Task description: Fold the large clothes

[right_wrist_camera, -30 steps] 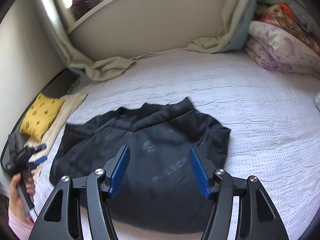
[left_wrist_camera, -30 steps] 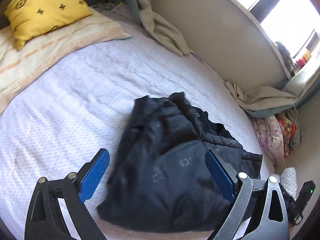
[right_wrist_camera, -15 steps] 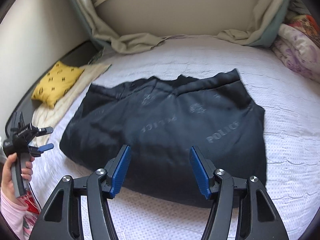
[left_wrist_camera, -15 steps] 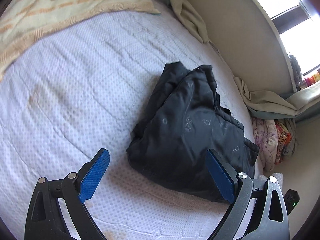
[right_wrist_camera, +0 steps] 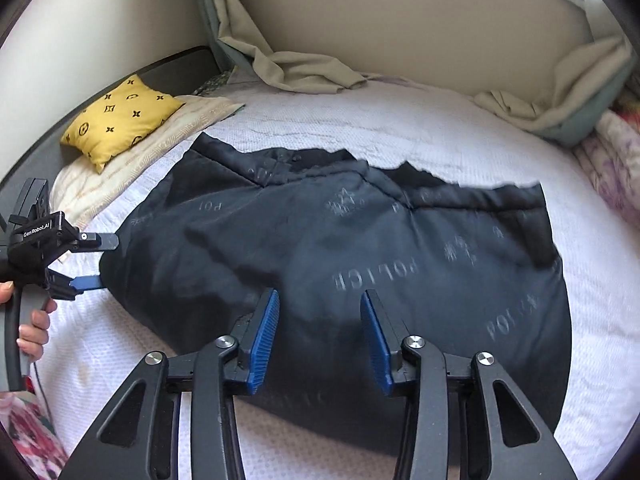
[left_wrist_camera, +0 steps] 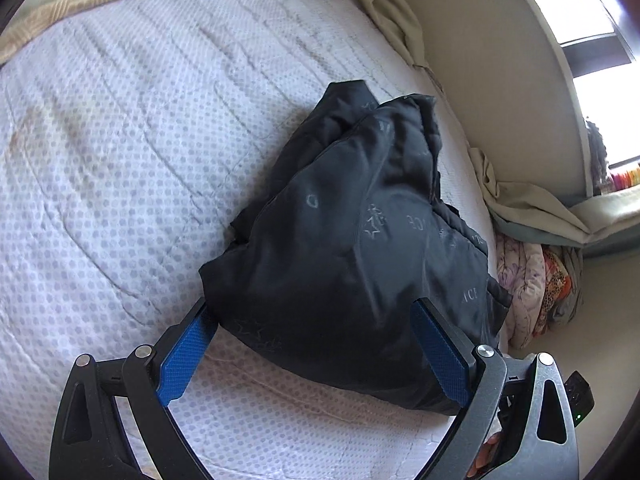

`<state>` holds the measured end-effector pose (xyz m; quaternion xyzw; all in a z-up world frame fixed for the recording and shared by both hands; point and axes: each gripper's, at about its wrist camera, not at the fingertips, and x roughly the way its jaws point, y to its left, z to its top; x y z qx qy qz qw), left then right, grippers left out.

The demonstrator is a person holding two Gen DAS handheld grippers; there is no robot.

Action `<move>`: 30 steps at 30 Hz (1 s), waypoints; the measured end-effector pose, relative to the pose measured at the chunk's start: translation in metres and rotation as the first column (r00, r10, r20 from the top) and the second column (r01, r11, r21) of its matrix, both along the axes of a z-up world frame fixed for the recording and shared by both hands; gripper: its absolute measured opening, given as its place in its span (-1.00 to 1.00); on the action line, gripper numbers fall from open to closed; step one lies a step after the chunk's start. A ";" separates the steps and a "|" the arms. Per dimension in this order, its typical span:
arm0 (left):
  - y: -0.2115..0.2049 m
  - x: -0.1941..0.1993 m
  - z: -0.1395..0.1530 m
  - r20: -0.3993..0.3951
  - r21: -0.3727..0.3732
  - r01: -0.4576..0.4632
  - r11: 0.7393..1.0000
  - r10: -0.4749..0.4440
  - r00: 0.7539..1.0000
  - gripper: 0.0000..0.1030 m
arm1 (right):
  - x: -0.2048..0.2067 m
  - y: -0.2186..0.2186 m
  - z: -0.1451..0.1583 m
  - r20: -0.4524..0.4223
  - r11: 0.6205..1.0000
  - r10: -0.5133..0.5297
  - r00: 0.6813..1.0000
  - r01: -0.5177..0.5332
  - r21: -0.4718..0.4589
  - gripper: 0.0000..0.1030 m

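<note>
Garment: the dark padded jacket (right_wrist_camera: pixel 340 264) lies bunched on the white quilted bed (left_wrist_camera: pixel 120 160), faint "POLICE" lettering showing on its top face, not yet squared into a fold.

My left hand-held gripper (left_wrist_camera: pixel 312 356): jaws wide apart, now straddling the near corner of the jacket; a second ago that corner was farther off. The right wrist view shows its blue pad (right_wrist_camera: pixel 86 282) at the jacket's left edge, with no pinch on the cloth that I can see.

My right hand-held gripper (right_wrist_camera: pixel 320 340): jaws apart but narrower than a second ago; they have just been closing. The jacket's near edge lies under and between the pads; whether they touch the cloth I cannot tell, and nothing is clamped.

What changed: both of my grippers now sit much closer to the jacket, which fills far more of each view, and the cloth looks smeared in the right view, as if it were moving.

Meaning for the task: I judge I am at the grasping step, one tool per edge, with the fold itself not begun.

Risk: the padding is thick and slippery-looking; a shallow bite may catch only the top layer.

Nearby: yellow pillow (right_wrist_camera: pixel 120 116) at the head of the bed, well apart from the jacket.
</note>
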<state>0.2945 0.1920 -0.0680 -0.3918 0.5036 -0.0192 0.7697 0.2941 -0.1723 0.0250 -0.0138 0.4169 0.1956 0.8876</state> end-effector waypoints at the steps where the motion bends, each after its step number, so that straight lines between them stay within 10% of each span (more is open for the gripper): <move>1: -0.003 0.001 -0.001 -0.005 0.003 0.001 1.000 -0.001 1.000 0.90 | 0.003 0.002 -0.001 0.009 1.000 0.001 1.000 -0.001 -0.010 -0.25; 24: -0.015 0.022 -0.044 0.067 -0.123 -0.066 0.990 0.074 0.995 0.90 | 0.027 0.013 -0.073 -0.022 0.994 0.019 1.000 -0.021 -0.109 -0.25; 30: -0.017 0.028 -0.044 0.130 -0.047 -0.059 0.997 0.065 0.989 0.96 | 0.026 0.012 -0.074 -0.021 0.995 0.014 1.000 -0.016 -0.103 -0.26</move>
